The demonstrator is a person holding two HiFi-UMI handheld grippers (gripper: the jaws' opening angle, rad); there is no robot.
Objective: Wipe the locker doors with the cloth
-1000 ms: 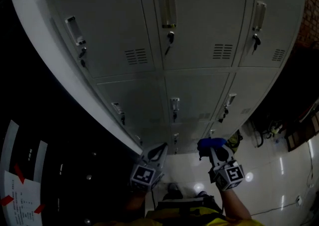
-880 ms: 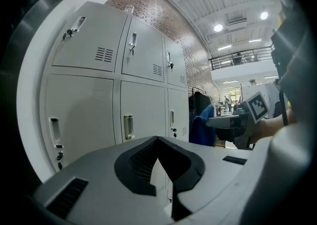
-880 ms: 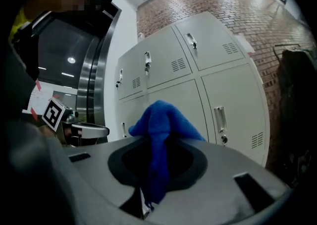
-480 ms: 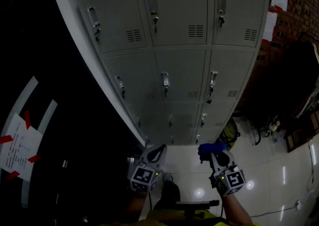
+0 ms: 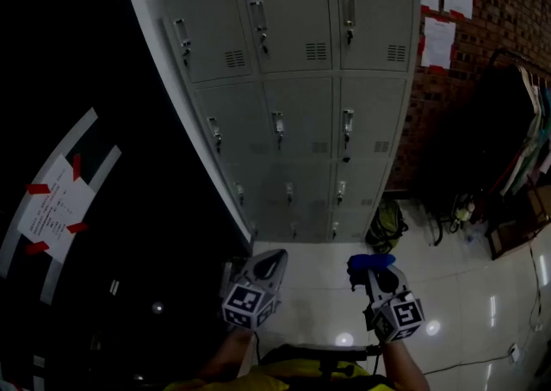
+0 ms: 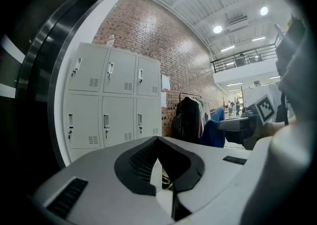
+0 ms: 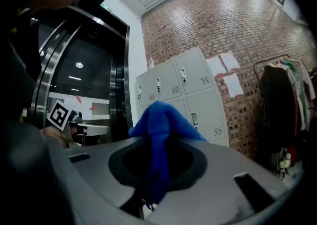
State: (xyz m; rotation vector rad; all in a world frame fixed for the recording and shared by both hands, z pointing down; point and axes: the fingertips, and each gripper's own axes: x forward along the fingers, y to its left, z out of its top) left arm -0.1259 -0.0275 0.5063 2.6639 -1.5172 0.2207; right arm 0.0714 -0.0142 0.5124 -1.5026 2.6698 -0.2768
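The grey lockers [image 5: 293, 79] stand some way ahead, three columns of doors with handles and vents; they also show as lockers [image 6: 106, 100] and lockers [image 7: 183, 90] in the gripper views. My right gripper [image 5: 368, 270] is low in the head view, shut on a blue cloth [image 5: 368, 259] that bunches out over its jaws. That cloth [image 7: 159, 130] fills the middle of the right gripper [image 7: 153, 169] view. My left gripper [image 5: 269, 258] is held beside it, jaws together with nothing between them, as the left gripper [image 6: 158, 169] view shows. Neither gripper touches the lockers.
A brick wall [image 5: 508, 2] with white papers [image 5: 439, 40] runs right of the lockers. Dark clothes hang on a rack [image 5: 508, 139], and a bag [image 5: 387, 224] lies at the lockers' foot. A dark panel with a red-taped notice [image 5: 56, 204] is at the left. The floor [image 5: 465, 294] is glossy.
The lockers have shrunk and receded in the head view, with more floor and brick wall showing. Both grippers keep about the same place low in the view, the cloth still held.
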